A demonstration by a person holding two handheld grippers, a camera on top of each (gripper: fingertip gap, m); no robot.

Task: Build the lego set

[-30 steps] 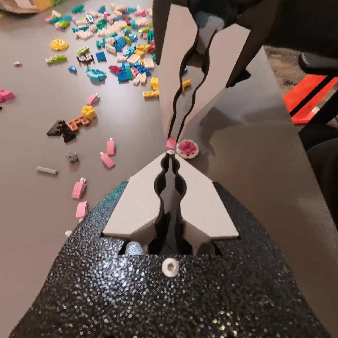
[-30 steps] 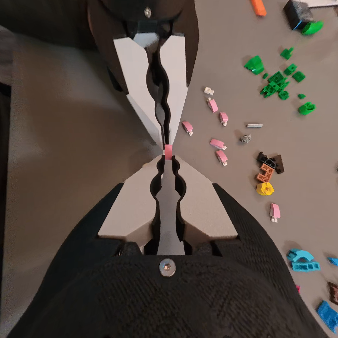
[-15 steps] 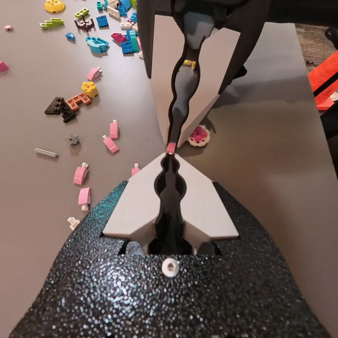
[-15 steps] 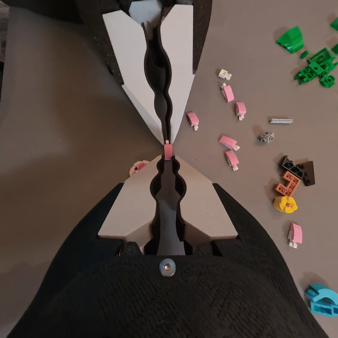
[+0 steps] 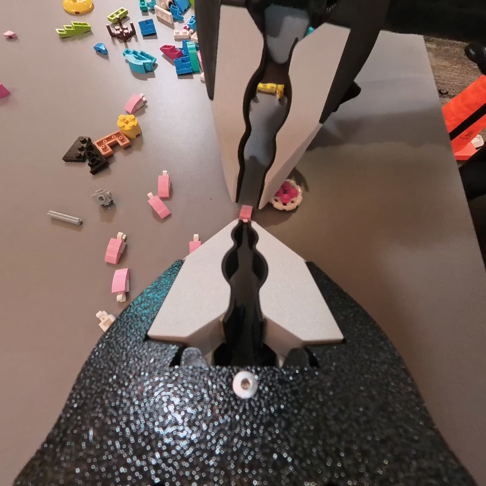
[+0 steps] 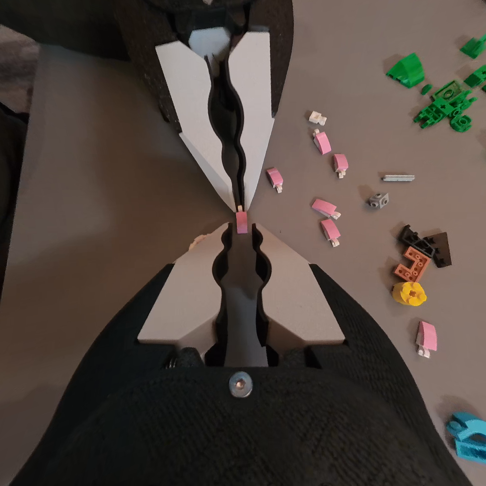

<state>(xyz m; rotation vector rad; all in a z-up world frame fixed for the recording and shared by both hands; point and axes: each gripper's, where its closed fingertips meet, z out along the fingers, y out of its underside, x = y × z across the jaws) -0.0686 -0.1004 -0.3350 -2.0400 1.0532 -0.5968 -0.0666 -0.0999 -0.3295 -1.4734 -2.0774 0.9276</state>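
Note:
A small pink curved piece with a white clip (image 5: 246, 212) hangs above the grey table (image 5: 368, 263) between the two grippers, which meet tip to tip. My left gripper (image 5: 244, 223) is shut on the white clip end. It also shows in the right wrist view (image 6: 240, 206). My right gripper (image 6: 241, 226) is slightly open, its fingertips (image 6: 228, 225) standing on either side of the pink piece (image 6: 241, 223) with small gaps. A white round plate with magenta studs (image 5: 288, 196) lies on the table just behind the right gripper (image 5: 248, 205).
Several loose pink clip pieces (image 6: 326, 207) lie near a grey pin (image 6: 398, 178), a grey brick (image 6: 378, 202), black wedges (image 6: 426, 243), an orange bracket (image 6: 413, 267) and a yellow round brick (image 6: 409, 293). Green pieces (image 6: 447, 105) lie farther out, mixed bricks (image 5: 184, 57) at the back. The table edge (image 5: 447, 147) runs nearby. The tips of both grippers are at nearly the same place.
My right gripper's jaws have opened off the pink piece, which stays held by my left gripper. Both grippers have shifted a little over the table.

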